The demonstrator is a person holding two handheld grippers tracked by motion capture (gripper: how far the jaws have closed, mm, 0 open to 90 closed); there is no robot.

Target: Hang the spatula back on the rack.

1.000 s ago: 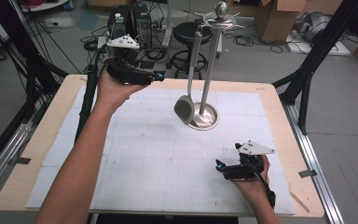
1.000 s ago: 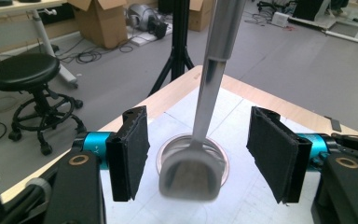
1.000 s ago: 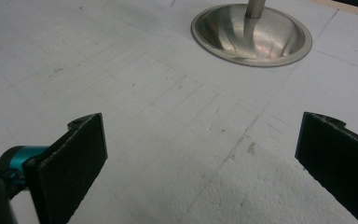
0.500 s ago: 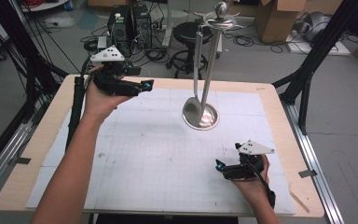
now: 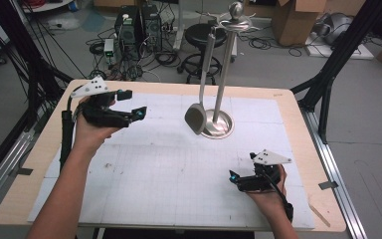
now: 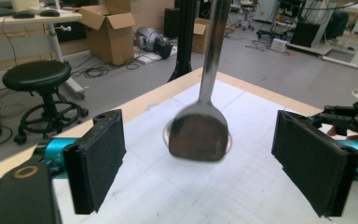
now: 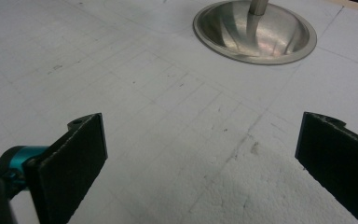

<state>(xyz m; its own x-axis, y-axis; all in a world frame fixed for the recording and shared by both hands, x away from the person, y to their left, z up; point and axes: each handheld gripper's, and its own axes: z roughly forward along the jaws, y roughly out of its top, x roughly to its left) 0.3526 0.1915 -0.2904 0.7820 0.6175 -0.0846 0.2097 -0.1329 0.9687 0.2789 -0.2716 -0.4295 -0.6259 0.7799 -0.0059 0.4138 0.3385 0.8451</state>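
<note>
A steel utensil stand (image 5: 224,74) rises from a round base (image 5: 219,130) at the back middle of the white mat. A metal spoon (image 5: 195,119) hangs from its top arm, its bowl just above the mat left of the base. My left gripper (image 5: 133,103) is held above the mat's back left and points right at the spoon, well short of it. Its jaws have just been opening and hold nothing. In the left gripper view the blurred spoon (image 6: 199,137) hangs ahead of the left gripper (image 6: 196,116). My right gripper (image 5: 235,180) rests near the front right, open and empty.
The right gripper view shows the stand's base (image 7: 254,30) far ahead of the right gripper (image 7: 203,119), with bare mat between them. A wooden table border (image 5: 298,124) surrounds the mat. A stool (image 5: 206,35), cables and boxes are on the floor behind.
My left hand has moved left and down, away from the stand, and its jaws stand wider. The hanging spoon has swung a little. The right hand has stayed in place.
</note>
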